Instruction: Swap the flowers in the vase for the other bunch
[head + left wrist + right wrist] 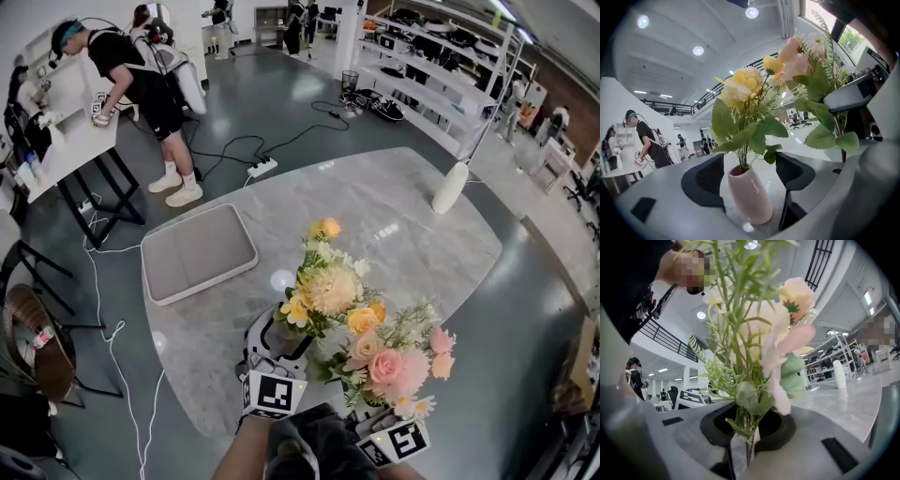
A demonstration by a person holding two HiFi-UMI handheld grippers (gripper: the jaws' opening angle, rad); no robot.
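A pink vase [749, 197] stands upright on the marble table [394, 216] and holds the yellow bunch [323, 286], with its blooms [740, 84] above. My left gripper [752, 176] is open: its jaws stand on either side of the vase with gaps, touching nothing. In the head view it [281, 339] sits at the bunch's near side, and the vase is hidden there. My right gripper [747, 437] is shut on the stems of the pink bunch [764, 343], holding it upright just right of the yellow bunch [398, 366].
A flat grey tray [197, 251] lies on the table's left part. A white bottle-shaped object [450, 187] stands at the far right edge. A person works at a side table [66, 150] at the back left. Cables and a chair [37, 342] lie to the left.
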